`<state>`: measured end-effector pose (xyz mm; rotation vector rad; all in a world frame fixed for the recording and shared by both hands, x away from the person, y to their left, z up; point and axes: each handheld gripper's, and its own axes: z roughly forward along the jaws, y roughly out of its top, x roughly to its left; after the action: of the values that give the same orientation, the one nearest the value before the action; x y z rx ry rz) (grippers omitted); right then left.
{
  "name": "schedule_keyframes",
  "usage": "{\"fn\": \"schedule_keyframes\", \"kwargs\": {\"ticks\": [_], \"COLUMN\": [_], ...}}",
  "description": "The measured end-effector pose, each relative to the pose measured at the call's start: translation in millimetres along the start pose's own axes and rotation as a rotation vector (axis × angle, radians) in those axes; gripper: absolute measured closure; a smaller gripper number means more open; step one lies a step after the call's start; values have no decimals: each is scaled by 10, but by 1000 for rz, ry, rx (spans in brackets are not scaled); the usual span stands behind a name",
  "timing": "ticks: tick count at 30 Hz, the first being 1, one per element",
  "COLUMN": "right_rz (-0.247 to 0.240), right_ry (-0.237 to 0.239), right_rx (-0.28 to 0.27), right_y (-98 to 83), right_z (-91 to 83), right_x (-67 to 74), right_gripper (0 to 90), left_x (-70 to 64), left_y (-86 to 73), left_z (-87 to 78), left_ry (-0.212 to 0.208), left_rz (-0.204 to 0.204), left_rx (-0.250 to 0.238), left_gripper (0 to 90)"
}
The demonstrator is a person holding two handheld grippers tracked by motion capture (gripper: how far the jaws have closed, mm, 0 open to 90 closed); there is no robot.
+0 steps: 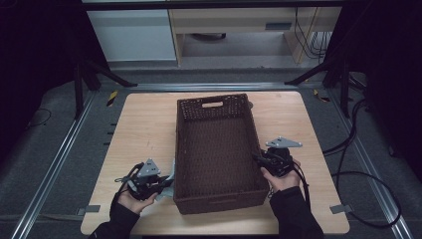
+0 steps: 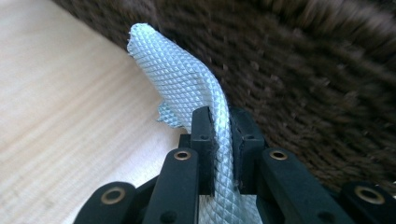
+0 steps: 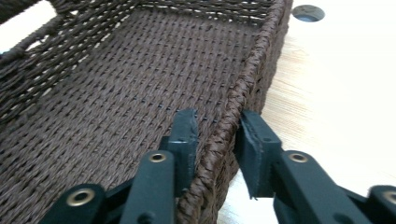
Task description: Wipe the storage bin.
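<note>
Near the tabletop's front left corner, a pale textured strip (image 2: 187, 84) is pinched flat by the left gripper (image 2: 222, 140), beside the basket's (image 1: 215, 103) left wall. Its right rim is straddled by the right gripper (image 3: 218, 135), jaws slightly apart. The basket seems steadied for loading; next, the strip must be lifted over the wall.

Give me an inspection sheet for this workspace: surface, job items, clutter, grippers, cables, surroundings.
Surface: light wooden table, a round hole near its far edge.
Job's things: dark woven basket, nothing inside; pale textured strip beside its left wall.
Clutter: nothing seen.
Grippers: left gripper shut on the strip; right gripper straddles the basket's right rim, inner pad on the weave, outer pad apart.
Cables: black cables on the floor at right.
Surroundings: dark floor, metal rails, pale furniture behind.
</note>
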<state>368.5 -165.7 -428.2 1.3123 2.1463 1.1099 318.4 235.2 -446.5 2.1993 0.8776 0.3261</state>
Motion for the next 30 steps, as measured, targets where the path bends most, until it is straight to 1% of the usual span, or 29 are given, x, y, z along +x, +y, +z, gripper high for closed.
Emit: {"fn": "schedule_keyframes", "kwargs": {"ticks": [2, 3, 4, 5, 7, 9, 10, 12, 13, 14, 15, 16, 17, 18, 19, 20, 21, 23, 24, 26, 27, 28, 29, 30], "right_rz": [2, 4, 4, 23, 29, 44, 44, 40, 40, 35, 32, 30, 25, 25, 28, 28, 33, 23, 8, 4, 4, 3, -6, -13], "right_ry": [-19, -40, -40, -68, -93, -96, -96, -80, -80, -77, -76, -76, -78, -78, -64, -64, -54, -47, -41, -33, -33, -29, -18, -18], "right_rx": [-2, -6, -6, -12, -10, -17, -17, -28, -28, -53, -67, -76, -89, -89, -96, -96, -98, -104, -106, -105, -105, -105, -92, -87], "right_y": [9, 23, 23, 46, 65, 69, 69, 58, 58, 58, 64, 70, 73, 73, 74, 74, 70, 57, 46, 37, 37, 32, 25, 22], "right_z": [7, 31, 31, 69, 89, 100, 100, 95, 95, 64, 39, 9, -19, -19, -61, -61, -79, -110, -132, -152, -152, -159, -160, -151], "right_x": [17, 28, 28, 33, 26, -1, -1, -22, -22, -42, -56, -67, -78, -78, -103, -103, -113, -121, -122, -120, -120, -118, -110, -104], "right_gripper": [732, 736, 736, 735, 733, 722, 722, 666, 666, 565, 542, 525, 501, 501, 469, 469, 459, 438, 419, 414, 414, 412, 415, 421], "left_x": [11, 32, 32, 41, 43, 37, 37, 30, 30, 27, 15, 10, 3, 3, -11, -11, -17, -19, -7, 18, 18, 27, 35, 34], "left_y": [29, 64, 64, 82, 95, 83, 83, 36, 36, 11, -37, -55, -67, -67, -64, -64, -57, -37, -3, 41, 41, 65, 103, 115], "left_z": [-44, -81, -81, -98, -125, -124, -124, -56, -56, -10, 92, 133, 162, 162, 171, 171, 163, 126, 50, -70, -70, -132, -244, -289], "left_ry": [6, 6, 6, 9, 16, 13, 13, 1, 1, -4, -15, -19, -24, -24, -23, -23, -22, -19, -10, -3, -3, 6, 9, 3], "left_rz": [0, -6, -6, -5, 4, 12, 12, 10, 10, 11, 12, 15, 12, 12, 16, 16, 17, 14, 12, 2, 2, 2, -2, 0], "left_rx": [-21, -46, -46, -59, -71, -66, -66, -32, -32, -10, 40, 61, 72, 72, 73, 73, 67, 47, 12, -45, -45, -71, -119, -137], "left_gripper": [807, 807, 807, 807, 807, 807, 807, 807, 807, 807, 807, 807, 807, 808, 807, 807, 807, 807, 807, 807, 807, 807, 807, 806]}}
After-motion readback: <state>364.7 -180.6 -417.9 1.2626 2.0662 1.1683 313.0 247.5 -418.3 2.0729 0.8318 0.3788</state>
